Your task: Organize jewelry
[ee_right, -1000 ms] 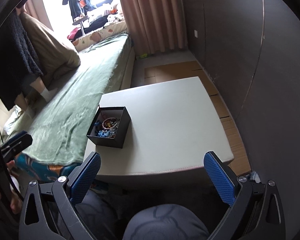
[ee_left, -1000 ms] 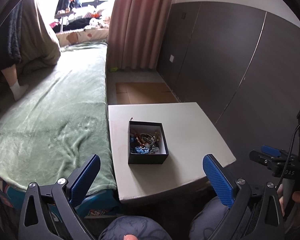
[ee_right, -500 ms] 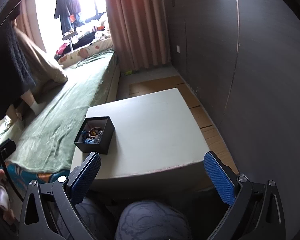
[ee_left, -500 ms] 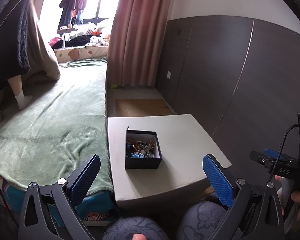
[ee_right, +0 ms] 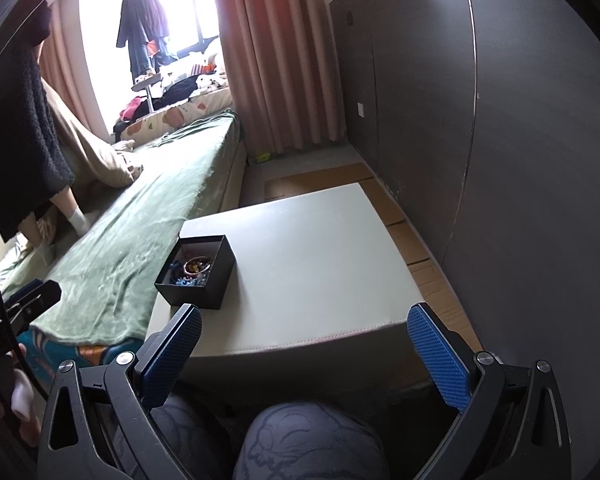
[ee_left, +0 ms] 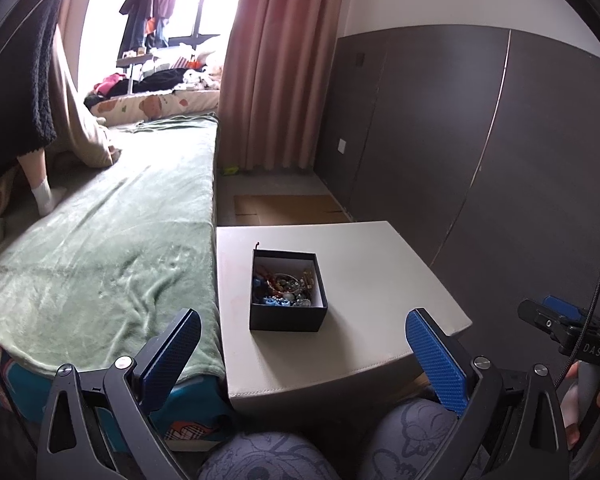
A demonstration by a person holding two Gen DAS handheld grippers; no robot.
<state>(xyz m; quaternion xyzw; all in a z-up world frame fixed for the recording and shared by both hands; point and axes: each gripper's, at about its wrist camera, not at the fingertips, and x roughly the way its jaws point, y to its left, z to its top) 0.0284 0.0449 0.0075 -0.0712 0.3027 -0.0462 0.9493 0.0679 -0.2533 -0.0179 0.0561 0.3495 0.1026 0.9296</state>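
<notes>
While both grippers, left and right, hang back from the surface with fingers spread and empty, the jewelry lies heaped in an open black box near the bed-side edge. This fits either sorting ahead or everything gathered in. The box looks roughly square, sides parallel to the surface's edges.

- Left wrist view looks forward and down from above the person's knees, set back from the table
- Right wrist view sits just to its right, angled leftward
- Both share table, black box, bed, curtain
</notes>
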